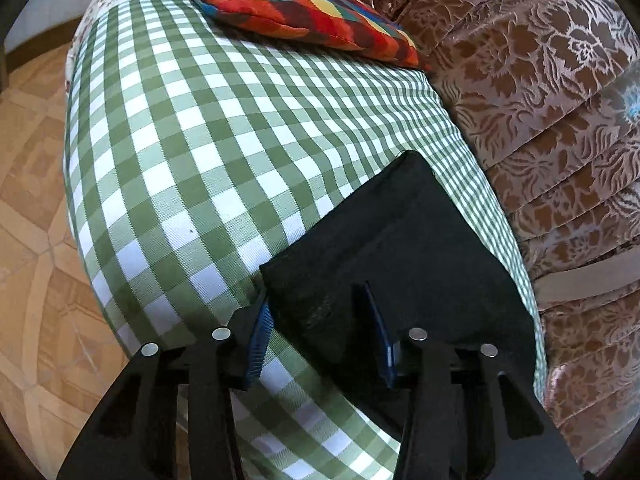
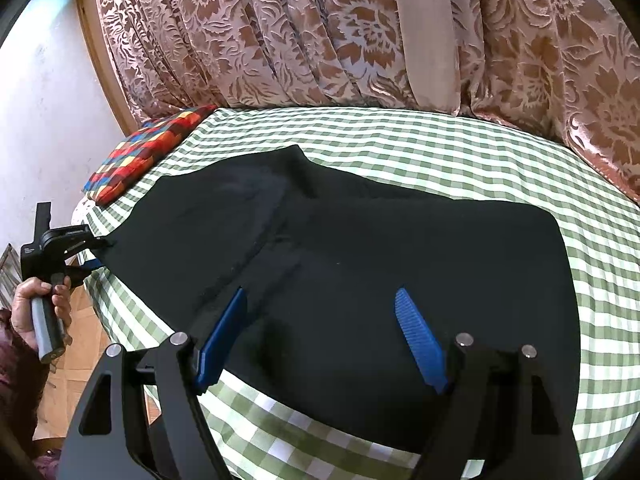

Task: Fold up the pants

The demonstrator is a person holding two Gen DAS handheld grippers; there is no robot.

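The black pants (image 2: 360, 264) lie flat on the checked bedcover (image 2: 440, 148). My left gripper (image 1: 320, 320) stands part-open astride one leg end, not yet pinching. My right gripper (image 2: 320, 336) gapes above the near edge. Soft, limp cloth, I judge; grip hems or corners.

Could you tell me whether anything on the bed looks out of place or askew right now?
Nothing stands out. The black pants lie fairly flat on the green checked sheet, with mild wrinkles near the middle. The patchwork cushion sits apart by the curtain.
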